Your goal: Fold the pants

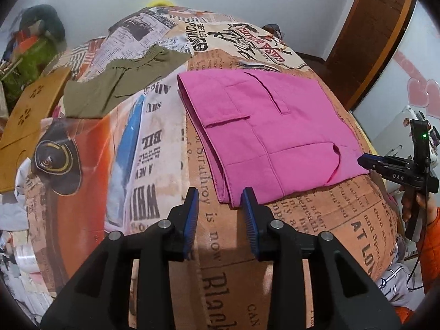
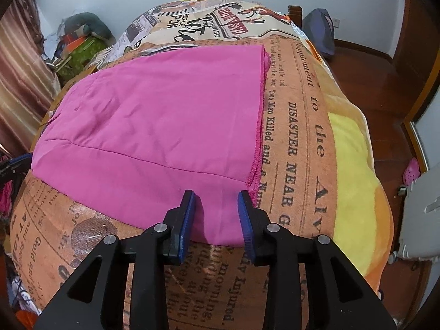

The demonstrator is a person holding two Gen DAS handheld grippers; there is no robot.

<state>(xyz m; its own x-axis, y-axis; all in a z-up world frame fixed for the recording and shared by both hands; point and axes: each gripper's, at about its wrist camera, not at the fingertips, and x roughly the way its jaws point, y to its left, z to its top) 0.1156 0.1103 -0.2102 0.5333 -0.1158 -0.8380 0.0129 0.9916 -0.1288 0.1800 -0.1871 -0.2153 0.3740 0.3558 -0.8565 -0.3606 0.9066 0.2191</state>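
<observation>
From the left wrist, the pink pants (image 1: pixel 269 126) lie folded flat on the newspaper-print blanket (image 1: pixel 214 247), so they look nearly done. The left gripper (image 1: pixel 220 206) tips down at their near corner, jaws apart, holding nothing. The right gripper (image 1: pixel 370 162) pokes in at the far edge.

From the right wrist, the right gripper (image 2: pixel 216 209) tips down too. Its jaws stand apart over the pants' (image 2: pixel 165 115) near edge, not pinching it.

The folded pink cloth pants (image 1: pixel 269 126) look matt and smooth, with stitched seams. The newspaper-print bed cover (image 1: pixel 220 247) beneath looks soft and faintly fuzzy. Each black plastic tool (image 1: pixel 220 203) is matt, with ribbed blue pads (image 2: pixel 189 220) and shiny metal pins. The olive cloth garment (image 1: pixel 115 88) is matt and crinkled.
</observation>
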